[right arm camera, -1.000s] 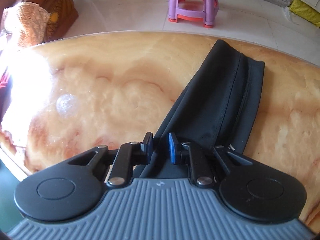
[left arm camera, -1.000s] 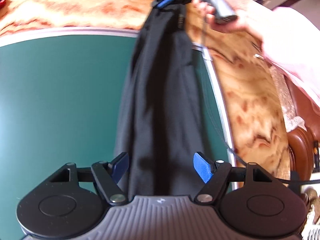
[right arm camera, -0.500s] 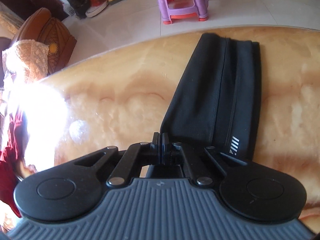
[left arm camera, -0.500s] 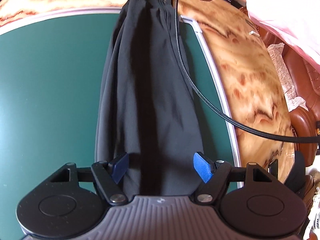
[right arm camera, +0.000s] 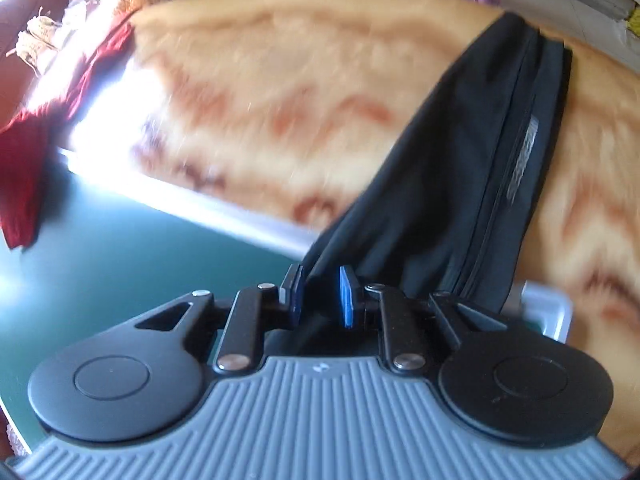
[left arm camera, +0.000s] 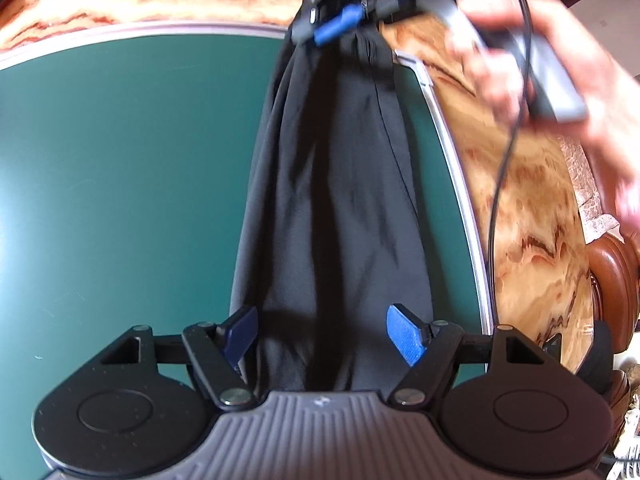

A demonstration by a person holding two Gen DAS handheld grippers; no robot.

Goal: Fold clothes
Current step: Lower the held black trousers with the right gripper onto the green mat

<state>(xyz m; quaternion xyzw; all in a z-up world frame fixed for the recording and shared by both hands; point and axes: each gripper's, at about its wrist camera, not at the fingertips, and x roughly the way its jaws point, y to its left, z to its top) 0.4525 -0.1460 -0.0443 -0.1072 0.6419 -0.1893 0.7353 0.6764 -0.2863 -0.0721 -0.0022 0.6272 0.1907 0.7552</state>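
Black garment strung between my two grippers, part on green mat, part on marble table.

Left gripper (left arm camera: 321, 335): jaws wide apart, straddling the black garment (left arm camera: 332, 208) over the green mat (left arm camera: 120, 168), holding nothing. Right gripper (right arm camera: 320, 295): jaws slightly parted with cloth between; can't tell if it's actually pinched. Risk: motion blur suggests fast movement, so a loose pinch could slip, dropping the end bunched onto the marble table (right arm camera: 280, 80).

My right gripper (right arm camera: 320, 294) pads parted slightly since half second ago, black stretchy garment (right arm camera: 460, 184) fabric loose between them. It now sits over green mat (right arm camera: 104, 276) edge, no longer over marble top. In left view, right gripper (left arm camera: 340, 26) back in sight, blurred.
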